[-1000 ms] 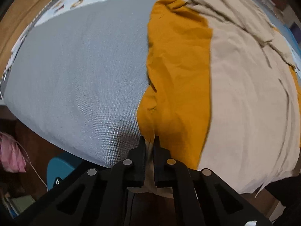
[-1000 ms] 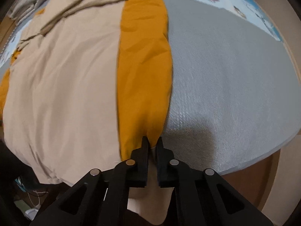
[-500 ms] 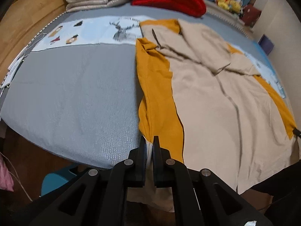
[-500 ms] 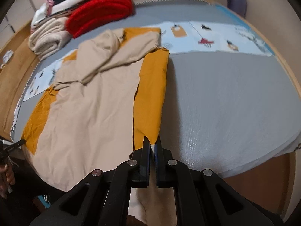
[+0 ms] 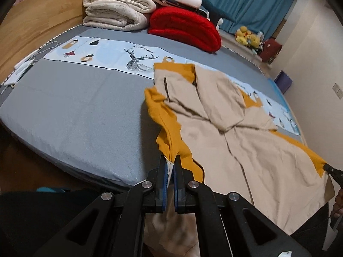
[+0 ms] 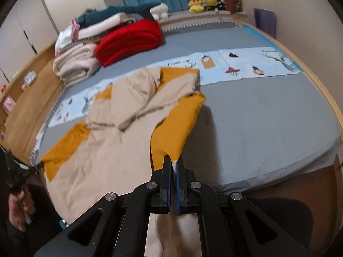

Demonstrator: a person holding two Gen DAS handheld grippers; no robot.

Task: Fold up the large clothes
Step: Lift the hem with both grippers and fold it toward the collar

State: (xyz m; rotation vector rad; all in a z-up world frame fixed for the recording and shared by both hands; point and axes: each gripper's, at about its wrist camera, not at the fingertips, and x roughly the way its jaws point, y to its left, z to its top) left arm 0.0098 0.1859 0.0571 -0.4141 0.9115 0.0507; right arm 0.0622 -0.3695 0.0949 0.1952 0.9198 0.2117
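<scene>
Left wrist view: the left claw (image 5: 170,165) and right claw (image 6: 174,164), each clamped shut on a near hem corner of the beige-and-mustard garment (image 5: 246,147), have risen off the bed (image 5: 81,115), lifting the near hem for a fold; both point steeply downward.

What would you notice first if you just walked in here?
A big tan and mustard garment spread over the grey bed, its two near corners pinched by the left gripper and right gripper. Then the bright red blanket at the far side, beside a stack of cream blankets.
</scene>
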